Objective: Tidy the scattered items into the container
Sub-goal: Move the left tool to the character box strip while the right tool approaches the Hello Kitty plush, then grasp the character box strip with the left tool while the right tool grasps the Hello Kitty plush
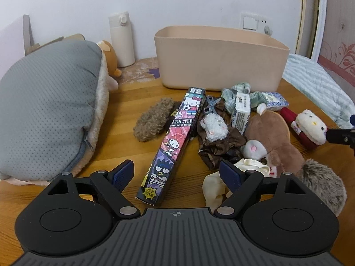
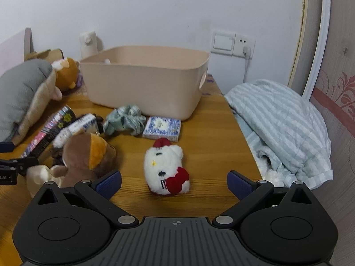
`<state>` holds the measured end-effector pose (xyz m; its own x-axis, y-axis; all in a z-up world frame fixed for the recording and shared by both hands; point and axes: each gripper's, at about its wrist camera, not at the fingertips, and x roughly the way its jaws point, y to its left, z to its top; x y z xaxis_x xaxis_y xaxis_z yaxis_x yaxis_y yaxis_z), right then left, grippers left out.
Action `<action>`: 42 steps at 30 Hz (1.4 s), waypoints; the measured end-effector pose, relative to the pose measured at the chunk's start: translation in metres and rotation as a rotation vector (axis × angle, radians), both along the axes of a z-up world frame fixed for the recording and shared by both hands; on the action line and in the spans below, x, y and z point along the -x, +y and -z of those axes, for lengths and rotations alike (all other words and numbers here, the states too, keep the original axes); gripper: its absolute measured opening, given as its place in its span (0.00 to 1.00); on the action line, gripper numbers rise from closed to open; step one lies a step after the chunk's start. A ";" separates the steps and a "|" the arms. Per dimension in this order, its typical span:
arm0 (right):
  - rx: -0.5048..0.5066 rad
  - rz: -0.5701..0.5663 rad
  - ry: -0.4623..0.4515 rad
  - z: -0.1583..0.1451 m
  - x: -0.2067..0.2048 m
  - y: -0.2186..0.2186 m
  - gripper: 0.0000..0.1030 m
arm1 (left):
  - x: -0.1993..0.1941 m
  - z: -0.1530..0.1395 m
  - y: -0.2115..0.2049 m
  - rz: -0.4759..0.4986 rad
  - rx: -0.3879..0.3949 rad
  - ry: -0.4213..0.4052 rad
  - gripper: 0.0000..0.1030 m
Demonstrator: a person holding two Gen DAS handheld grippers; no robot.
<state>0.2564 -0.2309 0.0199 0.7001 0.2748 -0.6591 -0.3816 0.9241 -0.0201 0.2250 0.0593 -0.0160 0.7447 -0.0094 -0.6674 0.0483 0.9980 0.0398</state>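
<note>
Right claw (image 2: 174, 185): open — Hello Kitty plush (image 2: 165, 169) just ahead, long axis pointing roughly away.
Left claw (image 1: 176, 175): open — empty.

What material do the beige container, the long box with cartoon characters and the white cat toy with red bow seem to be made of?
Beige container: probably matte plastic, with smooth, thin, rounded walls and a cut-out handle.
Long box: likely printed cardboard with a slight gloss, sharp folded edges.
White cat toy: plush fabric, with fuzzy pile and a soft outline.
</note>
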 end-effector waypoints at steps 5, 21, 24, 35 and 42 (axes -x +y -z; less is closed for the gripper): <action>0.020 -0.002 0.025 0.012 -0.011 0.005 1.00 | -0.010 0.009 0.005 -0.010 0.017 0.023 0.83; 0.037 0.009 0.067 0.031 -0.039 0.015 0.89 | -0.040 0.024 0.012 -0.031 0.050 0.058 0.83; 0.037 0.012 0.076 0.033 -0.042 0.017 0.86 | -0.042 0.027 0.012 -0.035 0.053 0.067 0.82; 0.031 0.020 0.104 0.040 -0.051 0.017 0.73 | -0.049 0.023 0.001 -0.024 0.022 0.082 0.34; 0.010 0.010 0.104 0.037 -0.047 0.017 0.44 | -0.049 0.021 -0.006 -0.032 0.010 0.091 0.23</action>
<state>0.3036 -0.2135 -0.0172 0.6303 0.2607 -0.7313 -0.3726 0.9279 0.0096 0.2738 0.0536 -0.0370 0.6809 0.0059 -0.7323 0.0198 0.9995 0.0264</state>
